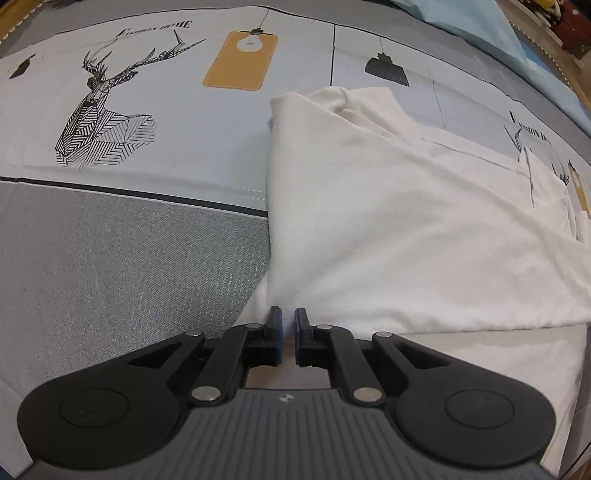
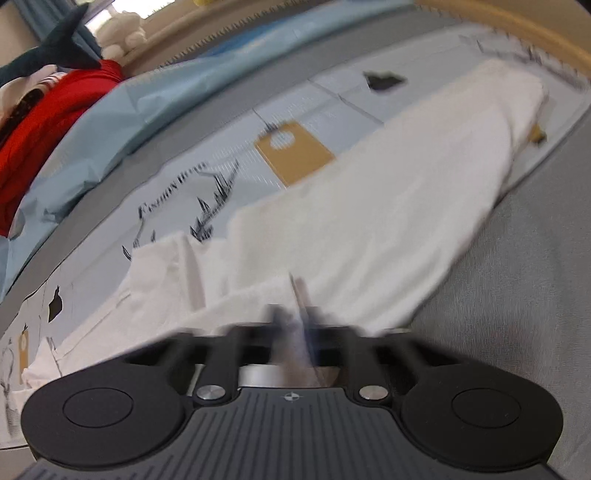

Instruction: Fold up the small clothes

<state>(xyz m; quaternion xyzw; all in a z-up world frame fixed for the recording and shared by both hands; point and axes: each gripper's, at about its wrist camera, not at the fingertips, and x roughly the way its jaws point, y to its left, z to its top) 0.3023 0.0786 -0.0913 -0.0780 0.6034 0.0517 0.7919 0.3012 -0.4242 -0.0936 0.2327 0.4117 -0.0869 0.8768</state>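
Note:
A white garment [image 1: 388,221] lies partly folded on a printed bedsheet [image 1: 147,110]. Its folded edge runs from the far collar end down towards me. My left gripper [image 1: 288,325] sits at the garment's near corner with its jaws a narrow gap apart and no cloth between them. In the right wrist view the same white garment [image 2: 388,206] stretches away to the upper right. My right gripper [image 2: 295,321] is blurred by motion and is shut on a thin fold of the white cloth at its near edge.
The sheet has deer, lamp and bulb prints and a grey panel [image 1: 129,266] at the near left. A light blue quilt [image 2: 122,122] and a red garment [image 2: 44,122] lie beyond the sheet. A bed frame edge [image 2: 517,26] curves at the far right.

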